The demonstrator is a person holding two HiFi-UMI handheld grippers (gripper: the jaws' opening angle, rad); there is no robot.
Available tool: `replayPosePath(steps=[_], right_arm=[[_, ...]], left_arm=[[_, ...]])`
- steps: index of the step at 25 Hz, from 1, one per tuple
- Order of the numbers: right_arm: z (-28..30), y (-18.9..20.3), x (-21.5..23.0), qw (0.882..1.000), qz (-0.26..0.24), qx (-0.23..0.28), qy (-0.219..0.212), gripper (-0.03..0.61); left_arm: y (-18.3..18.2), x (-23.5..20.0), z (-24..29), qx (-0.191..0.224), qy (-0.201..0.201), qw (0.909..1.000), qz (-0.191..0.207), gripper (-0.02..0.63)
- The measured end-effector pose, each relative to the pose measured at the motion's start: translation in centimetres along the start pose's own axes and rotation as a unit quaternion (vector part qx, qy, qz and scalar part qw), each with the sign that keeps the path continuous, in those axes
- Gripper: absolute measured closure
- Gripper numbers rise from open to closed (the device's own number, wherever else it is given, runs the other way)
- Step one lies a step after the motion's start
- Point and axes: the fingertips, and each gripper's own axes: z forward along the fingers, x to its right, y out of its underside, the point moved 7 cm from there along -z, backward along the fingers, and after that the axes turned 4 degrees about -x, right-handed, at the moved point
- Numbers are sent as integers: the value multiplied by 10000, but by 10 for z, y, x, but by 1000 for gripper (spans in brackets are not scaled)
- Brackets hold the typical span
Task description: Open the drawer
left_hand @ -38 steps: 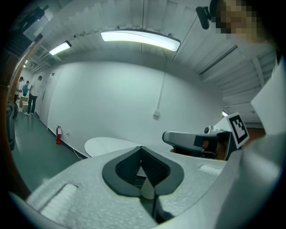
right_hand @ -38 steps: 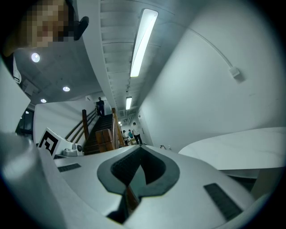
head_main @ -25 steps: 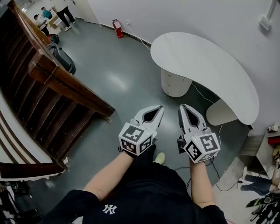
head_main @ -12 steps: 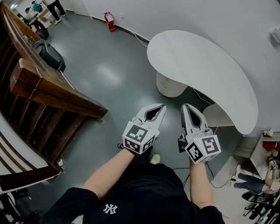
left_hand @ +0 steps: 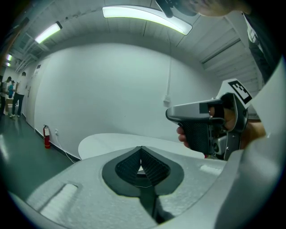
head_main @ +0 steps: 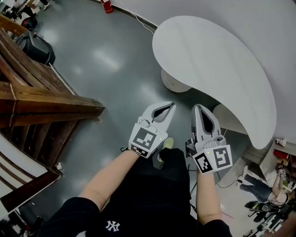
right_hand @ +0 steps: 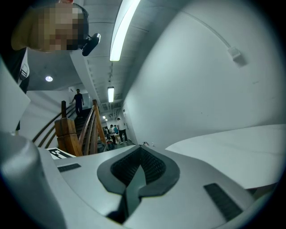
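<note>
No drawer shows in any view. My left gripper (head_main: pixel 171 106) and right gripper (head_main: pixel 196 107) are held side by side above the grey floor, both pointing toward a white curved table (head_main: pixel 208 55). Both are shut with nothing between the jaws. The left gripper view has the left gripper (left_hand: pixel 141 148) with its pads pressed together, the white table (left_hand: pixel 111 143) beyond it and the right gripper (left_hand: pixel 172 114) at the right. In the right gripper view, the right gripper (right_hand: pixel 142 146) is shut too, beside the table top (right_hand: pixel 232 147).
The table stands on two round white pedestals (head_main: pixel 173 84) against a white wall. A wooden staircase (head_main: pixel 41 111) fills the left side, with a black bag (head_main: pixel 33 46) beyond it. A red fire extinguisher (head_main: pixel 107 5) and a cable lie by the wall. Clutter sits at the bottom right (head_main: pixel 273 194).
Both grippers and the person have moved forward toward the white table, which now sits closer. The staircase has slid back to the left. Both jaws stayed shut.
</note>
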Motion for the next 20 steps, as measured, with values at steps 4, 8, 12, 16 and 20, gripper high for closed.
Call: replayPosePath(steps=[4,8,12,16,20], right_arm=[[39,21,34,10000,-24,-6,-91,563],[73,60,62,9995,-243,14,-192,563],[100,103,95,9989,-323,34,-333,563],[126,154,115,9989,-226,25,-415,563],[141,188,131,9989,-174,82,-438,563]], left_arm=[[36,-23,45,-72,-131,9999,-67,604],[82,-44,89,-92,-230,9997,-6,604],[133,-66,139,-68,-355,9993,-34,604],[194,-92,183,-108,-381,9992,59,604],[242,-111,222,-141,-415,9990,119,603]])
